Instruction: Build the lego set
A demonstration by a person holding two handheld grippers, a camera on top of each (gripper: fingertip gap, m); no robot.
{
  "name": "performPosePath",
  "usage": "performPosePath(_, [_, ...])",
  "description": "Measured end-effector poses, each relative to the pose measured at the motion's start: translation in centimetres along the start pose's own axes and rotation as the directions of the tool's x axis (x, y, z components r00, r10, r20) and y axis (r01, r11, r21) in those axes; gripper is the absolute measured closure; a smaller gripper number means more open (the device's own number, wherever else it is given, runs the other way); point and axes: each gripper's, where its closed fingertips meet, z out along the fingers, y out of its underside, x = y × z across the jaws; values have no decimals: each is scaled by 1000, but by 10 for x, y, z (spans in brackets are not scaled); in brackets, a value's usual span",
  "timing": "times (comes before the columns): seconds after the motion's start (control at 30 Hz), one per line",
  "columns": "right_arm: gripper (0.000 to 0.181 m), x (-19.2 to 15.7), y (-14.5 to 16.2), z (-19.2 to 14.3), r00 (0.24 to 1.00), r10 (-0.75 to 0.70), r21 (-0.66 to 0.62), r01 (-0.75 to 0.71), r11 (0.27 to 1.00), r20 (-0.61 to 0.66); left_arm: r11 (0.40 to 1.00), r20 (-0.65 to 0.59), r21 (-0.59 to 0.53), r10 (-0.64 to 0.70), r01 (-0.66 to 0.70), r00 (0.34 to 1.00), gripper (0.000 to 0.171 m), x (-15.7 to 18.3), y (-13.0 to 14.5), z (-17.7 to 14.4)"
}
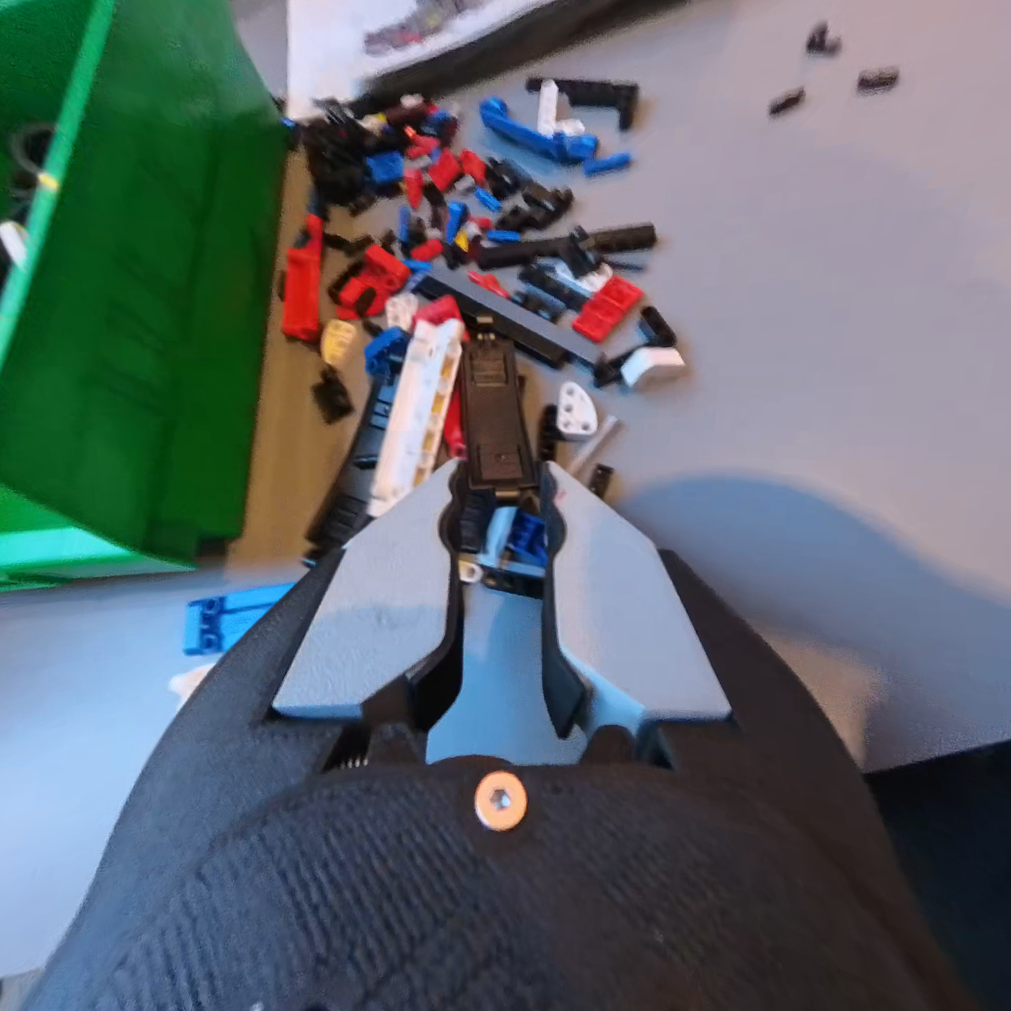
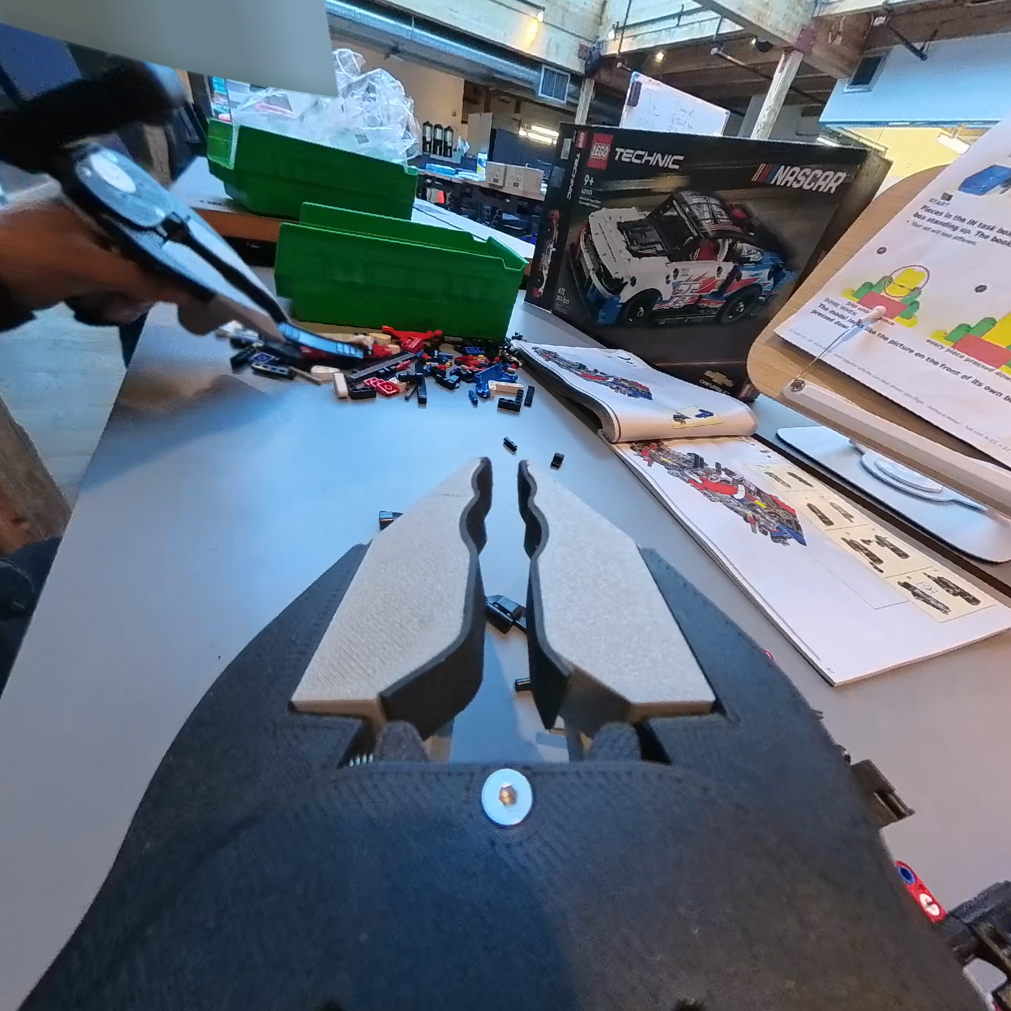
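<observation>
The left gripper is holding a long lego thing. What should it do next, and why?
Probably lift the assembly clear of the pile. The left gripper is shut on its near end and its far end reaches in among the loose pieces; the right gripper waits empty, slightly open.

Left hand-held gripper (image 1: 500, 492) angled down, jaws clamped, right hand-held gripper (image 2: 504, 470) level, jaws slightly parted

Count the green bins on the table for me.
2: one green bin right behind the loose pieces, the other farther back to its left. More may be hidden.
</observation>
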Motion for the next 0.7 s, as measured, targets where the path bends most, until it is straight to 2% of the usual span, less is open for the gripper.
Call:
performPosePath(0.1, [177,-1,-1,-2,1000,1,4,-1,1000,0,999,2,-5,-48,48,999,149,-31,-3,-4])
performPosePath(0.2, [177,-3,2,-1,1000,8,-7,-8,1000,15,996,24,-42,-73,74,997,149,-51,10,-2])
performPosePath(0.3, [177,-5,2,0,1000,3,-12,-3,1000,22,993,-11,-60,-104,103,995,143,-46,18,0])
performPosePath(0.43, [174,2,8,-4,1000,26,-38,-26,999,-2,997,3,-26,-75,75,997,139,-31,8,-8])
performPosePath(0.53, [167,8,18,-13,999,28,-93,-31,995,-36,999,-53,37,-27,29,998,137,1,-21,-16])
performPosePath(0.63, [164,13,25,-25,997,17,-135,-26,990,-72,995,-194,88,67,-51,979,137,59,-49,-13])
performPosePath(0.7, [163,15,30,-32,996,15,-160,-30,987,-92,991,-332,110,114,-81,936,137,109,-64,-2])
